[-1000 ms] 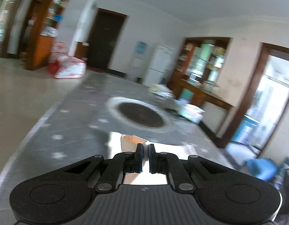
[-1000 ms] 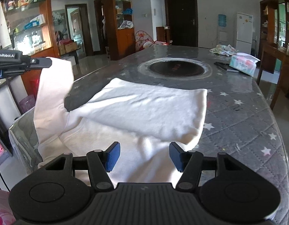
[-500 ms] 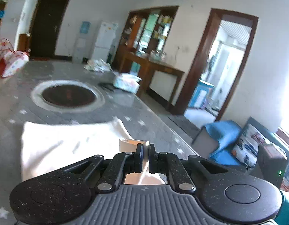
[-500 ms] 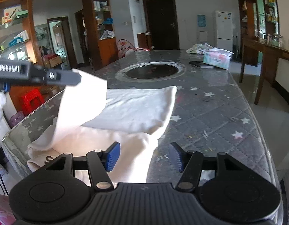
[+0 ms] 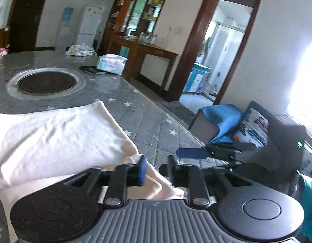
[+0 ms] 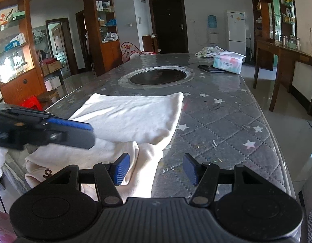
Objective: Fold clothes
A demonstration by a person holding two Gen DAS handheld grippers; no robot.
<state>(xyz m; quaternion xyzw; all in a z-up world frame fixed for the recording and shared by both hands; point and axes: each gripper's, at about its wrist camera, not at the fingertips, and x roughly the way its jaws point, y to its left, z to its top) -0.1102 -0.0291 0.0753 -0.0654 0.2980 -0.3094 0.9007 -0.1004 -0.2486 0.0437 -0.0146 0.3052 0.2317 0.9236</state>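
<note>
Our left gripper [image 5: 156, 170] and right gripper [image 6: 155, 169] both gape, gripping nothing, above the cream garment's [image 6: 133, 115] near edge; bare quilted table [image 6: 226, 121] lies rightward

Tissue pack [image 6: 228, 63] nr table's [image 6: 226, 119] far end — dark phone [image 6: 210, 68] beside it.
</note>
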